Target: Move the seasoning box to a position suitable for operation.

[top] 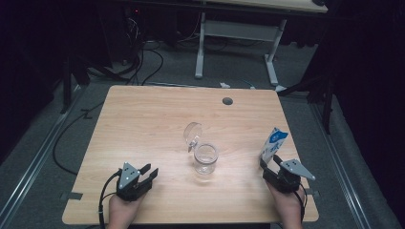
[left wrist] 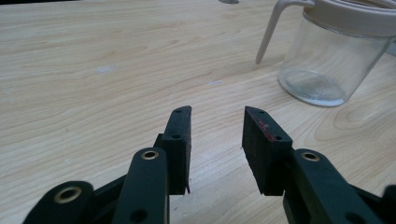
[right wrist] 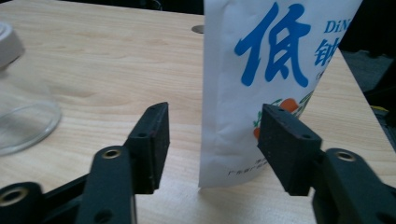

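White pouch [right wrist: 261, 93] upright between spread right claw [right wrist: 212, 140], pads clear, left claw [left wrist: 215, 140] spread, empty

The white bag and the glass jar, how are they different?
The white bag is opaque with blue printing; the glass jar is see-through. The bag is tall and slim, the jar short and round. The bag stands just ahead of the open right gripper; the jar sits mid-table, lid flipped up. Both stand upright on the table.

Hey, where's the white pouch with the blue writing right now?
In the high view the white pouch stands upright near the table's right edge, just ahead of the right tongs and right of the glass jar.
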A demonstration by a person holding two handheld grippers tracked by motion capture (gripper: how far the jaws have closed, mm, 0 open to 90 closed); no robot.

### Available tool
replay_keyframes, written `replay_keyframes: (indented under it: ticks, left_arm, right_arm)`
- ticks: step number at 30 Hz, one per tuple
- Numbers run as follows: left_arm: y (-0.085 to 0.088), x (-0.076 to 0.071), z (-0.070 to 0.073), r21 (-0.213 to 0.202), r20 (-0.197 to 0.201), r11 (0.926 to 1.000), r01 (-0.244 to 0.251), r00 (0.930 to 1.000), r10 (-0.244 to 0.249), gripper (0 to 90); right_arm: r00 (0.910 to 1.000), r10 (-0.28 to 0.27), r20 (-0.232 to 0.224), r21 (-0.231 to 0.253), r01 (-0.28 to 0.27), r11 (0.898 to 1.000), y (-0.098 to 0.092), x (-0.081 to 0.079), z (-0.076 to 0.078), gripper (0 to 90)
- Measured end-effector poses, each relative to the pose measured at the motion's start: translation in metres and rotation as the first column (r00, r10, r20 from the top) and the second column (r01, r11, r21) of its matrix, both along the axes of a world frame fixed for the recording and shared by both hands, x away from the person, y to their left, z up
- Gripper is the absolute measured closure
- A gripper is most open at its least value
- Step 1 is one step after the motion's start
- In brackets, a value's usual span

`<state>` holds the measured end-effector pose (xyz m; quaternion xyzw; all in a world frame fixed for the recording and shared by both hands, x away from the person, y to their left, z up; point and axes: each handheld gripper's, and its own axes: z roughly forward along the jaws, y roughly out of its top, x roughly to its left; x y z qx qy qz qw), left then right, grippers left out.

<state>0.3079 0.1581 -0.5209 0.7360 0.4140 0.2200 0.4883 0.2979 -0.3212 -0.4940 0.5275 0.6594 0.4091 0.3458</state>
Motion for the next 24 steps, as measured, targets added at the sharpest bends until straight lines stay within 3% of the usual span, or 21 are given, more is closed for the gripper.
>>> replay_keyframes:
  ticks: [5, 9, 16, 24]
  left_arm:
    - [0.008, -0.005, 0.000, -0.005, 0.004, 0.9998, -0.019, 0.9998, 0.019, 63.0]
    - [0.014, -0.008, 0.000, -0.010, 0.006, 0.9994, -0.033, 0.9994, 0.033, 63.1]
    - [0.018, -0.010, 0.001, -0.012, 0.008, 0.9991, -0.040, 0.9992, 0.040, 63.2]
    - [0.012, -0.007, 0.002, -0.005, 0.015, 0.9997, -0.026, 0.9996, 0.026, 63.2]
  right_arm:
    - [0.9991, -0.043, 0.004, -0.014, 0.043, 0.999, 0.001, 0.008, 0.000, 34.6]
    - [0.9980, -0.064, -0.001, -0.020, 0.064, 0.998, 0.003, 0.016, -0.002, 34.4]
    - [0.9961, -0.088, -0.007, -0.007, 0.088, 0.996, -0.001, 0.020, -0.003, 43.9]
    - [0.9976, -0.068, -0.009, 0.002, 0.068, 0.998, -0.006, 0.015, -0.002, 56.7]
